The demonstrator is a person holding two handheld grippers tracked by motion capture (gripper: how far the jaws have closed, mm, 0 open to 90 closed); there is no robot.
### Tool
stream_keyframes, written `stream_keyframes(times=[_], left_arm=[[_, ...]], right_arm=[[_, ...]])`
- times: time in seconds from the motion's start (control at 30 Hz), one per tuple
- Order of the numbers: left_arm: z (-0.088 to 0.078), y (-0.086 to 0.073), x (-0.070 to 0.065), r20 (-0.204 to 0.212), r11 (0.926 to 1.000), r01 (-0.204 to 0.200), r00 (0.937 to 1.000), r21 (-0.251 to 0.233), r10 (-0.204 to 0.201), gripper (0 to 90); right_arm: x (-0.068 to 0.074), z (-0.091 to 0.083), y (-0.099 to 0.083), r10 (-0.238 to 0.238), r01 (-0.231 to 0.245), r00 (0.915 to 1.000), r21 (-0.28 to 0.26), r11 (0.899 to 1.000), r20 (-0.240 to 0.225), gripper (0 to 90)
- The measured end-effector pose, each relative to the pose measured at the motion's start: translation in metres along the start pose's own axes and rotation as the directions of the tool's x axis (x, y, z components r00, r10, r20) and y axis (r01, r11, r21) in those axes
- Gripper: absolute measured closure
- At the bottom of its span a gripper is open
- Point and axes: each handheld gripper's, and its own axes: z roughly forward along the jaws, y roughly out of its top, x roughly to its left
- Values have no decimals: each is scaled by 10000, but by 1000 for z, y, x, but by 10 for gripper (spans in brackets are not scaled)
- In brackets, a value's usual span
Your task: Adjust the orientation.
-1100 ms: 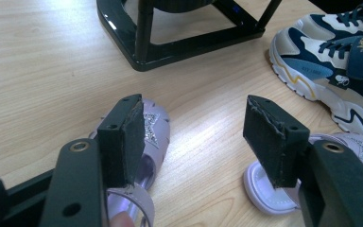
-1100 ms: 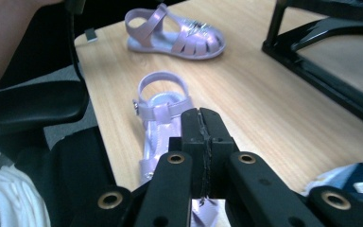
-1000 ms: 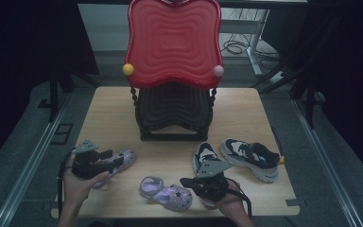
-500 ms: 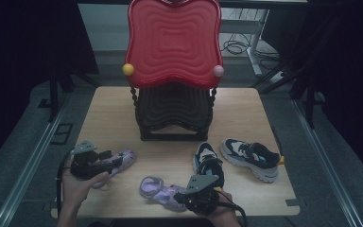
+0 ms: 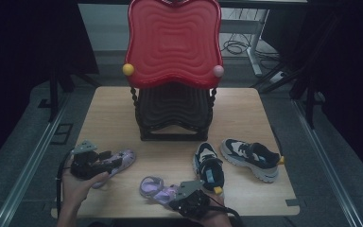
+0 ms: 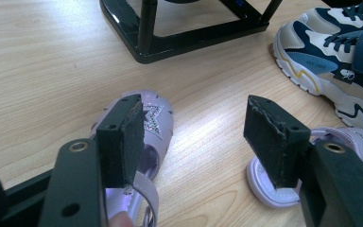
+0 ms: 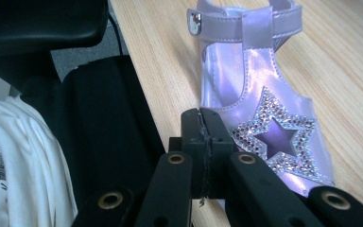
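Two purple star sandals lie on the wooden table point(image 5: 246, 118). The left sandal point(image 5: 120, 160) point(image 6: 153, 127) sits under my left gripper point(image 5: 106, 161) point(image 6: 194, 127), whose jaws stand open, one pad over the sandal's toe and touching nothing. The front sandal point(image 5: 153, 187) point(image 7: 260, 104) lies near the table's front edge, its toe also showing in the left gripper view as the front sandal point(image 6: 359, 144). My right gripper point(image 5: 176, 196) point(image 7: 203, 137) rests low beside this sandal's toe, pads pressed together with nothing between them.
A red-backed chair point(image 5: 172, 42) with a black base point(image 6: 184, 35) stands mid-table. Two dark blue and white sneakers point(image 5: 209, 165) point(image 5: 250, 158) lie at the front right. The table's front edge runs just beside the right gripper.
My right gripper has moved left and down, from beside the nearer sneaker to the front sandal. The left gripper has stayed over the left sandal.
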Motion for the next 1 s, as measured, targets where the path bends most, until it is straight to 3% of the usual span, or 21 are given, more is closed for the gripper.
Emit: stream_keyframes(times=[0.47, 1.0], left_arm=[[2, -1, 1, 5, 9999, 49, 10000, 88, -49, 391], [2, -2, 2, 2, 9999, 67, 10000, 132, -67, 391]], right_arm=[[0, 4, 3, -285, 206, 9953, 855, 9961, 922, 900], [-3, 3, 7, -191, 41, 9905, 1101, 9939, 1359, 900]])
